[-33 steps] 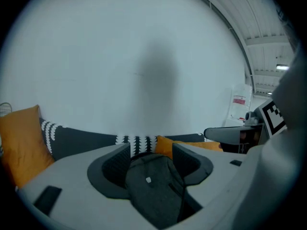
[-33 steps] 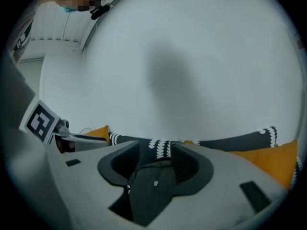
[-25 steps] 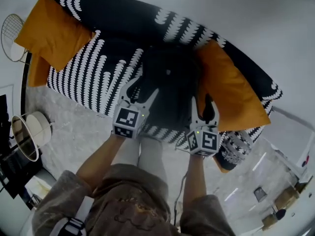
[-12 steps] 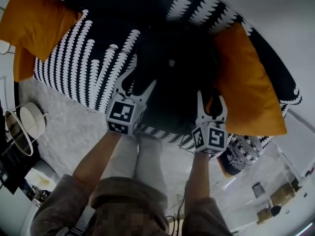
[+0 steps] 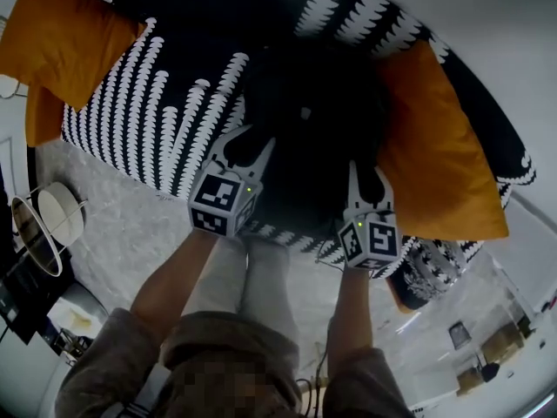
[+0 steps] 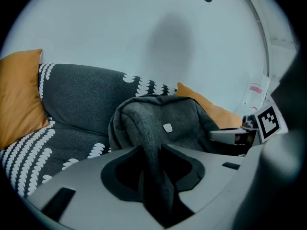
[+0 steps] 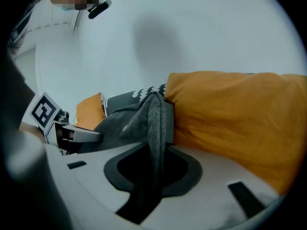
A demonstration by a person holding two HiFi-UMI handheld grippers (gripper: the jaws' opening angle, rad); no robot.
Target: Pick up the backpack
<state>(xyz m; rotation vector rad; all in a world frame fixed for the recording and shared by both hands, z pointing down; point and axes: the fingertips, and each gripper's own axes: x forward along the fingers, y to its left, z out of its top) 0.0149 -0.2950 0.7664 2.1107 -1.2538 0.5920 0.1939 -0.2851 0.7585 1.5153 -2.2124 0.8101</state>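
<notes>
Where the backpack [image 5: 309, 138] sits: on the black-and-white patterned sofa [image 5: 165, 120], with an orange cushion [image 5: 439, 155] against its right side.
Left gripper [image 5: 248, 148]: jaws, just closed in, clamped on a grey fold at the backpack's left.
Right gripper [image 5: 367, 179]: jaws likewise just narrowed, pinching a fabric edge at the backpack's right, beside the cushion.
Far left: second orange cushion [image 5: 61, 37].

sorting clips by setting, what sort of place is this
Probably a living room or lounge: a black-and-white patterned sofa with orange cushions against a plain wall, and a backpack on the seat.
</notes>
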